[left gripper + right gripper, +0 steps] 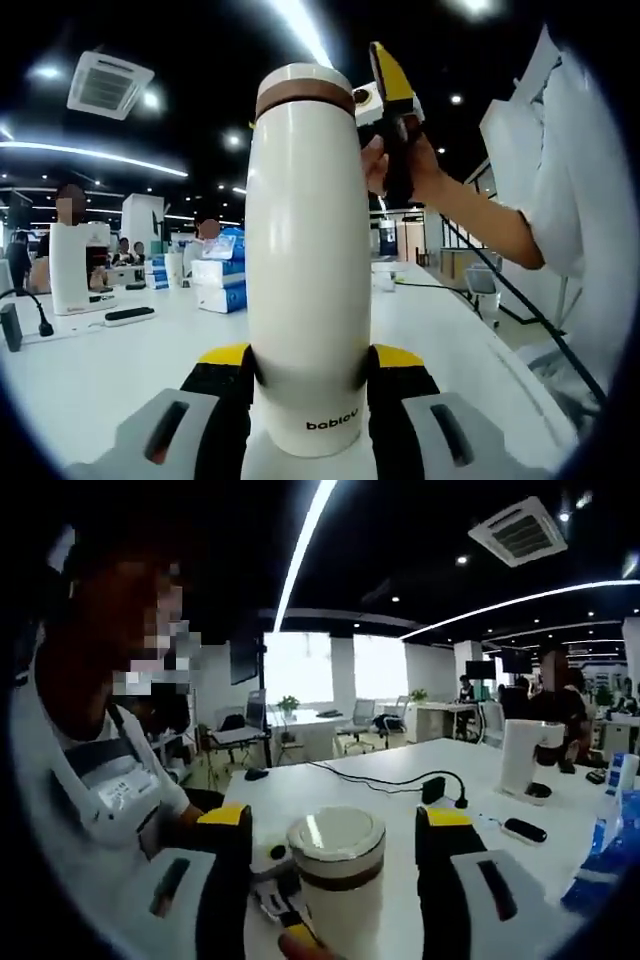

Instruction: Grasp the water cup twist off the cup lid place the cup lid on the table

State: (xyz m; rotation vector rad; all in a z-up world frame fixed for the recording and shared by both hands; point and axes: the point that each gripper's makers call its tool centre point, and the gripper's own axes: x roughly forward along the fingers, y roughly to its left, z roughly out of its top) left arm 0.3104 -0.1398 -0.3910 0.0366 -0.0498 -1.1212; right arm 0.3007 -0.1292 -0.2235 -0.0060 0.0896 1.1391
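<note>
The left gripper [305,385] is clamping the water cup [308,270] low on its body, steadying it upright on the table [100,370] so the lid can turn. Above the cup, the right gripper [335,855] is hanging spread wide around the cup lid [337,842], not yet gripping.

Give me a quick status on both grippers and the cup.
Left gripper shut on water cup, held upright. Right gripper open, jaws either side of the cup lid, not clamped. Lid still on. Nothing in the way.
</note>
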